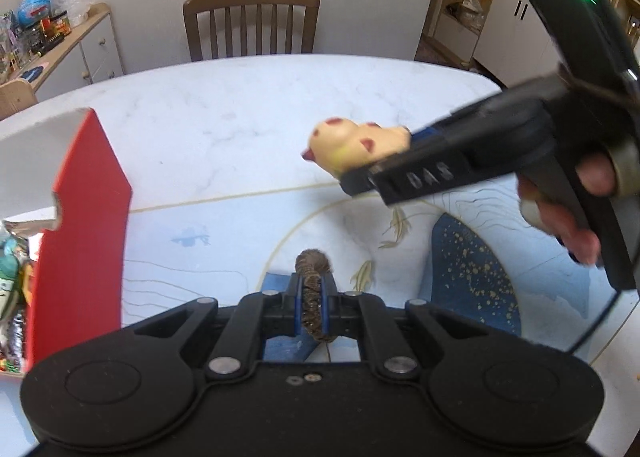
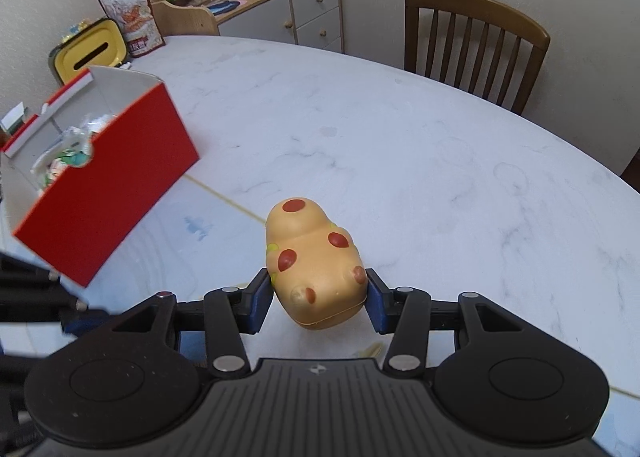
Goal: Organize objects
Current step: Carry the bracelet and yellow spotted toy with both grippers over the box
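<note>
**Two toys gripped, box half filled**

A person stands at a white marble-look counter [image 2: 400,145], a hand-held gripper in each hand. To the left sits an open red box [image 2: 104,193] that already holds a jumble of small packets and toys, so part of the sorting looks done. Two things are not yet in it, and each is in a grip.

The right hand-held gripper [image 2: 318,297] is clamped on a yellow squeeze toy with red spots [image 2: 316,265]. Its blue pads press both sides of the toy's rear end, and the toy's rounded front sticks out ahead of the fingers. From the left camera the toy appears raised above the counter, to the right of the box and well apart from it.

The left hand-held gripper [image 1: 312,305] is closed narrow on a small brown, rough-textured thing [image 1: 313,289], perhaps a pine cone; I cannot tell for sure. It pokes out just past the fingertips, low over a blue-patterned mat [image 1: 472,269], near the box's red wall.

No other loose objects show on the counter.
</note>
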Tool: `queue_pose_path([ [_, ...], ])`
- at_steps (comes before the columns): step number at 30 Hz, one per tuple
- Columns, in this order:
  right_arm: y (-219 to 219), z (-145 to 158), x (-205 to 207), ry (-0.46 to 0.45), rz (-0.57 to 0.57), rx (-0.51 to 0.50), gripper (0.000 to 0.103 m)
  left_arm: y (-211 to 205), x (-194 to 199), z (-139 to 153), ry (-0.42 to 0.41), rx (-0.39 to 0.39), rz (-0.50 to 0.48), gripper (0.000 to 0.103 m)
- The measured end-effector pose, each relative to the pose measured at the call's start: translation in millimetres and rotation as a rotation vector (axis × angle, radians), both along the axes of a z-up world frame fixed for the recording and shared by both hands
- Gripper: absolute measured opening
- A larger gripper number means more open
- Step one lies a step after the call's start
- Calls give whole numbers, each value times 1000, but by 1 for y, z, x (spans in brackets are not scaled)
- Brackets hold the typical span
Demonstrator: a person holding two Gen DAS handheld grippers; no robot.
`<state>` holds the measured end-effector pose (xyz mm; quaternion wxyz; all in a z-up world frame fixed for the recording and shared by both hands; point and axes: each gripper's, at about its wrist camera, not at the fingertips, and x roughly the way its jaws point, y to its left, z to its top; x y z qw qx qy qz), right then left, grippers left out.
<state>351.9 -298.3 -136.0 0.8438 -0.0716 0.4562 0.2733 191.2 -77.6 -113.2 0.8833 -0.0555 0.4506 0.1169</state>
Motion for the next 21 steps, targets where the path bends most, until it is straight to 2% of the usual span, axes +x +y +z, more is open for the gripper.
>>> queue_pose_path([
  [15,12,57,-72,-44,2,3,47,24,-32,62,-63,-4,17,7],
  [21,26,79,-94,-71,1,-6,47,35,-51,83,-90,14,-7,7],
])
